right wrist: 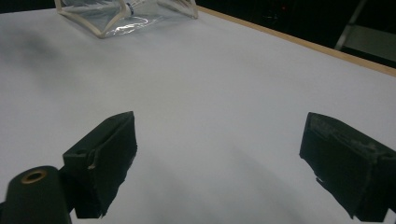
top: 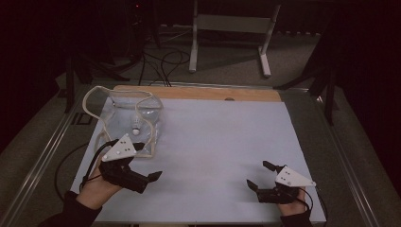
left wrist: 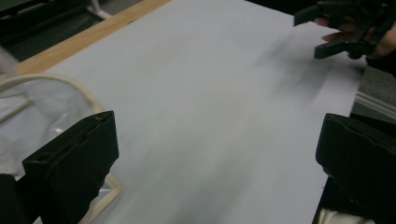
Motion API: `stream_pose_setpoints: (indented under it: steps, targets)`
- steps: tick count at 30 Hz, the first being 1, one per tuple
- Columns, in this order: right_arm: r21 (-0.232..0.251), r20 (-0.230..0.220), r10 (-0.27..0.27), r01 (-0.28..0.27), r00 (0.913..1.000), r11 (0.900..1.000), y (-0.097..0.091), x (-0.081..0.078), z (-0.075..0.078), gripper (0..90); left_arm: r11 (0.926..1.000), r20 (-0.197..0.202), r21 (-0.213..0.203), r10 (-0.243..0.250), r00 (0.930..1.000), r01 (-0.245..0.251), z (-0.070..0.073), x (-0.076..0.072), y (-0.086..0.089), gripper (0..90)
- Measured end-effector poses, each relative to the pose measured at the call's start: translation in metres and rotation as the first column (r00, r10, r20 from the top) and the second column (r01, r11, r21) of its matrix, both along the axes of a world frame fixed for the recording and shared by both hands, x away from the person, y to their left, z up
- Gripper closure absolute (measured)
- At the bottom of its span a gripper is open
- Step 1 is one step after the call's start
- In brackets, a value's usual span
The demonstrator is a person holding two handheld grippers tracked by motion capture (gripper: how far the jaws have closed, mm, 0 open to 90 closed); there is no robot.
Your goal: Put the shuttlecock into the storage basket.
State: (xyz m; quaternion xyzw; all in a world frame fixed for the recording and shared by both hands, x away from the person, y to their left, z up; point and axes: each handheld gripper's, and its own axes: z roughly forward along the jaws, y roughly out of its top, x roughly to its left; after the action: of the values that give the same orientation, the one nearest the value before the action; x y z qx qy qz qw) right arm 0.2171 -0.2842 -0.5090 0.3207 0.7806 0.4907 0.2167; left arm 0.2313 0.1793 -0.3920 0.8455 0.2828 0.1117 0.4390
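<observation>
At the near edge of the tabletop (top: 213,156), which is covered with a white sheet, the person holds one claw in each hand. The left claw (top: 146,163) is at the near left, its hand (top: 97,187) coming in from the bottom, and a grey three-cornered plate sits on top of it. Its jaws are spread wide and nothing is between them; in the left gripper view they stand far apart over the bare white surface. The right claw (top: 262,176) is at the near right, well apart from the left one, and it is also released, with both jaws wide and empty above the sheet. In the left gripper view the right claw (left wrist: 327,35) appears far off at the upper right.

Just beyond the left claw lies a clear plastic bag (top: 120,113) with a cream-coloured edge, at the far left part of the tabletop. A small white object (top: 136,126) is inside it; what it is I cannot tell. The bag (right wrist: 126,14) also shows at the top of the right gripper view.

Behind the white sheet a wooden strip (top: 198,92) runs along the far edge. Farther away, on the floor, there are black cables (top: 165,61) and a white metal frame (top: 231,33).
</observation>
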Motion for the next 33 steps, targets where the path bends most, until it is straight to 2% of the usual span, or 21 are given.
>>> stream_pose_setpoints:
  steps: [7, 12, 16, 20, 26, 33]
  targets:
    - [-0.004, 0.002, 0.004, -0.004, 1.0, 1.0, 0.0, 0.0, 0.0, 10.5, 0.9984, -0.006, 0.033, -0.046, 0.9989, 0.046, -0.019, -0.003, -0.009, 0.1]
    - [-0.01, 0.004, 0.008, -0.008, 1.0, 0.9999, -0.001, 0.001, -0.001, 10.5, 0.9978, -0.024, 0.01, -0.066, 0.9976, 0.066, -0.032, -0.002, -0.013, 0.1]
    - [-0.01, 0.004, 0.009, -0.009, 1.0, 0.9999, -0.001, 0.001, -0.001, 10.5, 0.9956, -0.029, 0.009, -0.093, 0.9952, 0.094, -0.044, -0.003, -0.018, 0.1]
    - [-0.009, 0.003, 0.009, -0.009, 1.0, 0.9999, -0.001, 0.001, -0.001, 10.5, 0.9929, -0.053, 0.02, -0.116, 0.9918, 0.117, -0.057, -0.004, -0.023, 0.1]
    - [-0.01, 0.003, 0.009, -0.009, 1.0, 0.9999, -0.001, 0.001, -0.001, 10.5, 0.992, -0.069, 0.031, -0.12, 0.9904, 0.122, -0.076, -0.004, -0.026, 0.1]
    - [-0.01, 0.0, 0.011, -0.011, 0.9999, 0.9999, -0.001, 0.001, -0.001, 10.5, 0.9925, -0.086, 0.035, -0.114, 0.9898, 0.117, -0.096, -0.001, -0.02, 0.1]
